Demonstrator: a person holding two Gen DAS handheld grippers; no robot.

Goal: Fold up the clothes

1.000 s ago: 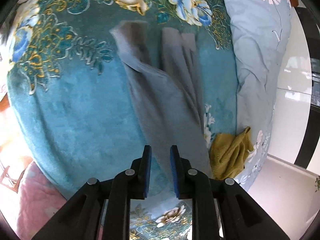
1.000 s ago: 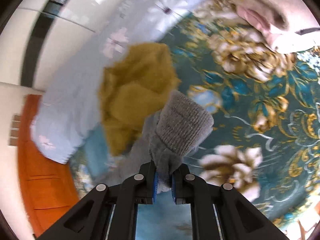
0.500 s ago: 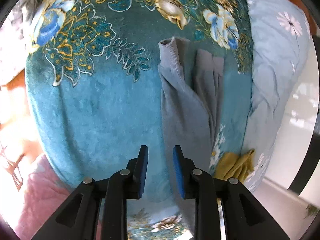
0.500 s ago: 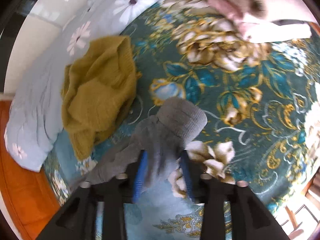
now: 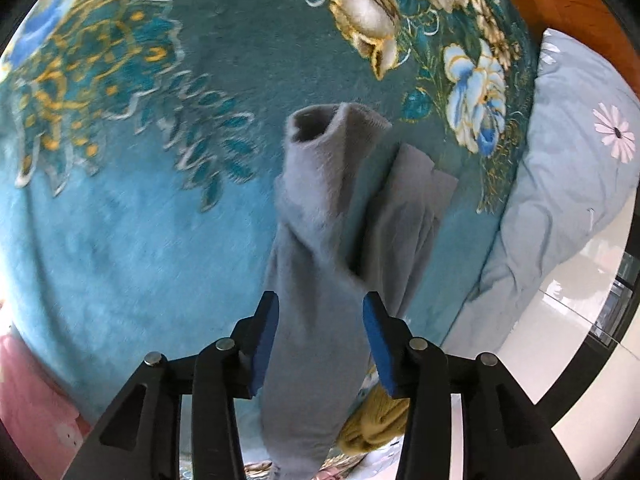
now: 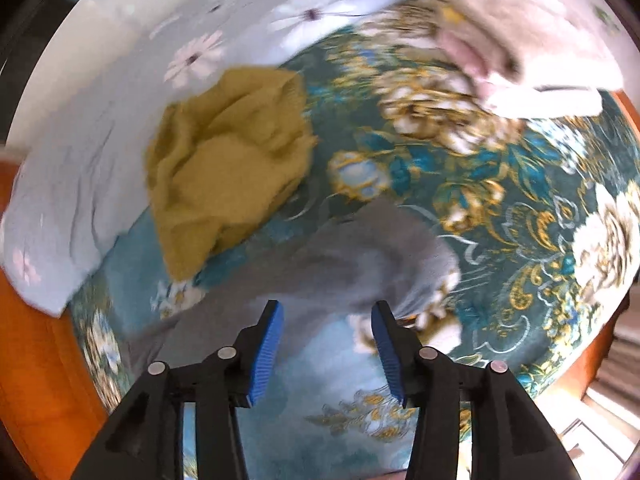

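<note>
A grey knitted garment (image 5: pixel 320 264) lies lengthwise on the teal flowered blanket (image 5: pixel 120 240), one sleeve with an open cuff folded over its body. My left gripper (image 5: pixel 320 340) is open and empty, its jaws either side of the garment's near end. In the right wrist view the same grey garment (image 6: pixel 360 264) lies just beyond my right gripper (image 6: pixel 326 344), which is open and empty. The right view is blurred by motion.
A crumpled mustard-yellow garment (image 6: pixel 228 160) lies beside the grey one, also showing in the left view (image 5: pixel 376 420). A light blue daisy-print quilt (image 5: pixel 560 200) runs along the bed's edge. Pink and white clothes (image 6: pixel 520 40) sit at the far side. Orange wooden frame (image 6: pixel 40 360) borders the bed.
My right gripper opened and let go of the grey garment, which dropped onto the blanket. My left gripper opened wider and moved closer over the garment.
</note>
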